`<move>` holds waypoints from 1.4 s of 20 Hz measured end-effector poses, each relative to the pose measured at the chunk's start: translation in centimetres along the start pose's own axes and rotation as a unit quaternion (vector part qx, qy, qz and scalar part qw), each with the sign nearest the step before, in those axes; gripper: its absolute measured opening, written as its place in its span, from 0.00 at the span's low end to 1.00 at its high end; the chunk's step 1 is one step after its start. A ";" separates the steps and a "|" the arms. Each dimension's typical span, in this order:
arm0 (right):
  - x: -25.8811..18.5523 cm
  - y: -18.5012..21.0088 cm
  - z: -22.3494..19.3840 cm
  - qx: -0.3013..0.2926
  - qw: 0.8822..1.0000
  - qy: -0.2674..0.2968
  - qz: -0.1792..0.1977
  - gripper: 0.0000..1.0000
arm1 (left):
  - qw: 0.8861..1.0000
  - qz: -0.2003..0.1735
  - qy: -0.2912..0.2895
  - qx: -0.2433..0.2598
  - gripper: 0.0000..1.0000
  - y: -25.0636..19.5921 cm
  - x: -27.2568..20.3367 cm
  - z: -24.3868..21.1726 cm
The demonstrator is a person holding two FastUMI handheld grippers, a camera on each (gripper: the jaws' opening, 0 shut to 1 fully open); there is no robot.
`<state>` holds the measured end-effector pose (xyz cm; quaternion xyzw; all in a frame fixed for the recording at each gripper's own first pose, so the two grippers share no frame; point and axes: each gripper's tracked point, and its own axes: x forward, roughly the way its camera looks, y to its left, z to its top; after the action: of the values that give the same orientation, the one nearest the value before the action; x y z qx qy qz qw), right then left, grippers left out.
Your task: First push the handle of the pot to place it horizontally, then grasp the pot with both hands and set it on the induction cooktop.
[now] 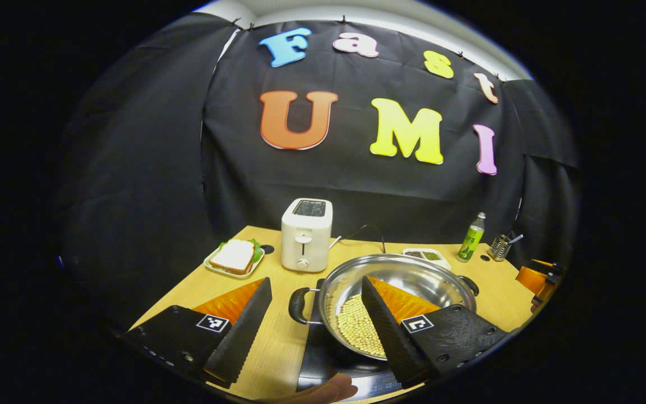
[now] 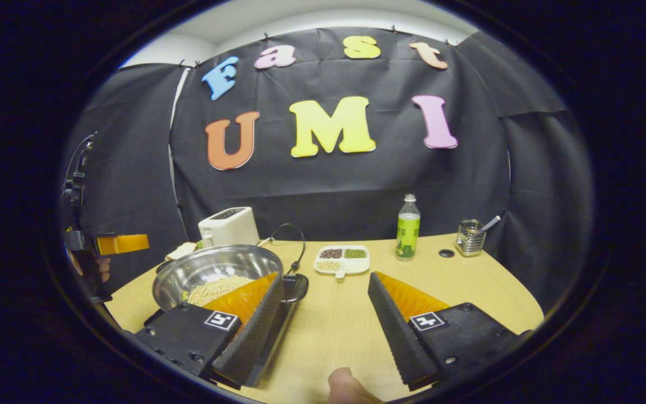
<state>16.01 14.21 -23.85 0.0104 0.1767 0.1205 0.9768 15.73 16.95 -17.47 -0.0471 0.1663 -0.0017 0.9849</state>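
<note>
Sitting on the black cooktop (image 1: 323,359) on the desk (image 2: 345,314), the pot (image 1: 401,280) of beans (image 1: 356,328) could tip and spill if either spread, empty hand-held gripper, left (image 1: 317,322) or right (image 2: 326,320), catches a handle (image 1: 299,306) while pulling clear.

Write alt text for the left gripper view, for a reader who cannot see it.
The left gripper, open, frames the black left handle of a shiny steel pot holding pale beans, which sits on a black induction cooktop on a wooden table. Behind stand a white toaster, a sandwich plate and a green bottle.
</note>
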 end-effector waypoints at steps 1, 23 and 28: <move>-0.8 -0.6 0.3 0.004 1.000 -0.004 -0.004 0.96 | 1.000 0.000 -0.007 0.008 0.96 -0.7 -0.6 0.6; -18.5 -13.1 9.4 0.013 0.987 -0.135 -0.082 0.94 | 0.990 -0.020 -0.133 0.049 0.85 -17.3 -15.2 5.6; -22.9 -13.6 11.7 0.005 0.981 -0.176 -0.076 0.94 | 0.987 -0.028 -0.138 0.073 0.96 -18.5 -17.2 6.8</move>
<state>2.43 -4.17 -5.88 0.0230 0.0027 0.0415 0.9989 1.95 -0.55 -3.76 0.0209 0.0267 -0.0352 0.9988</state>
